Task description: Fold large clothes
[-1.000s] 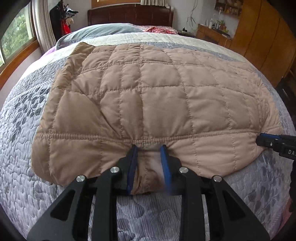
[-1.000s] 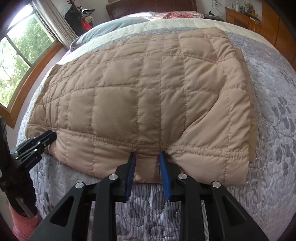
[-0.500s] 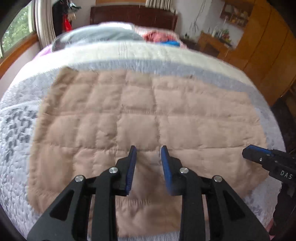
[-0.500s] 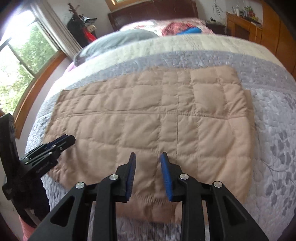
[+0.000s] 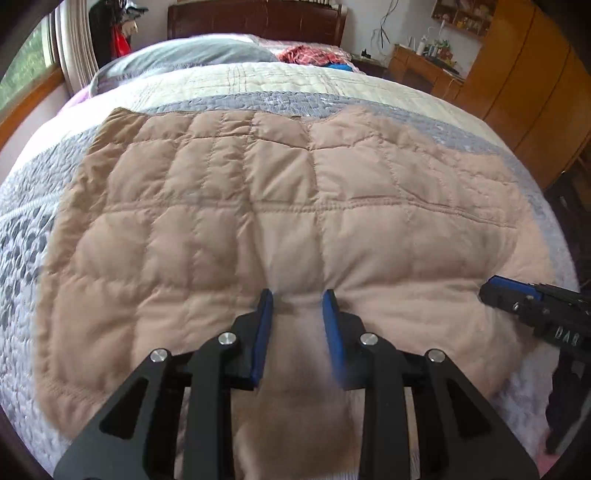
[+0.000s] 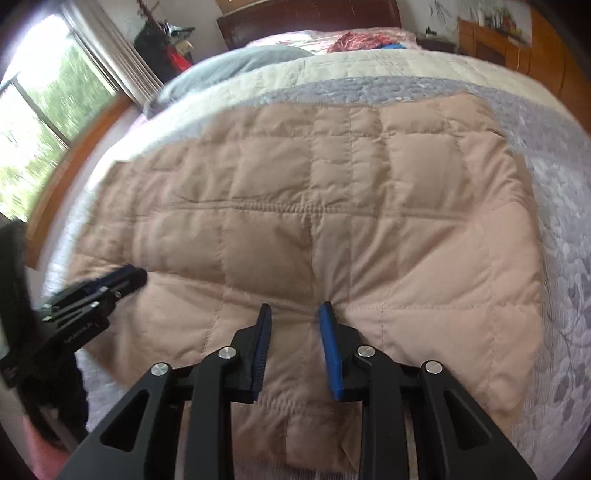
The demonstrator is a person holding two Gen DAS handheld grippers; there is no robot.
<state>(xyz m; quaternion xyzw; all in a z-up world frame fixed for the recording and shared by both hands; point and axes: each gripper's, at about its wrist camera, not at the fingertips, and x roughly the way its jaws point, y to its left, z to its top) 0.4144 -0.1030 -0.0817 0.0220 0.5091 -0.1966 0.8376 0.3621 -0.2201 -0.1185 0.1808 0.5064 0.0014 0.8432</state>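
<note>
A tan quilted garment [image 5: 258, 206] lies spread on the bed; it also fills the right wrist view [image 6: 332, 206]. My left gripper [image 5: 297, 295] is shut on the garment's near edge, with fabric bunched between its blue pads and lifted toward the far side. My right gripper [image 6: 293, 308] is likewise shut on the garment's near edge, further right. The right gripper shows at the right of the left wrist view [image 5: 517, 295], and the left gripper at the left of the right wrist view [image 6: 110, 280].
The bed has a grey patterned quilt [image 5: 22, 236] and a cream band [image 5: 258, 81] beyond. A grey pillow [image 5: 192, 55] and red clothes [image 5: 306, 53] lie near the dark headboard [image 5: 255, 18]. Wooden cabinets [image 5: 535, 92] stand right, a window [image 6: 33, 122] left.
Both grippers have lifted the garment's near edge from the bed and carried it up and forward over the garment. More of the bed beyond the garment now shows.
</note>
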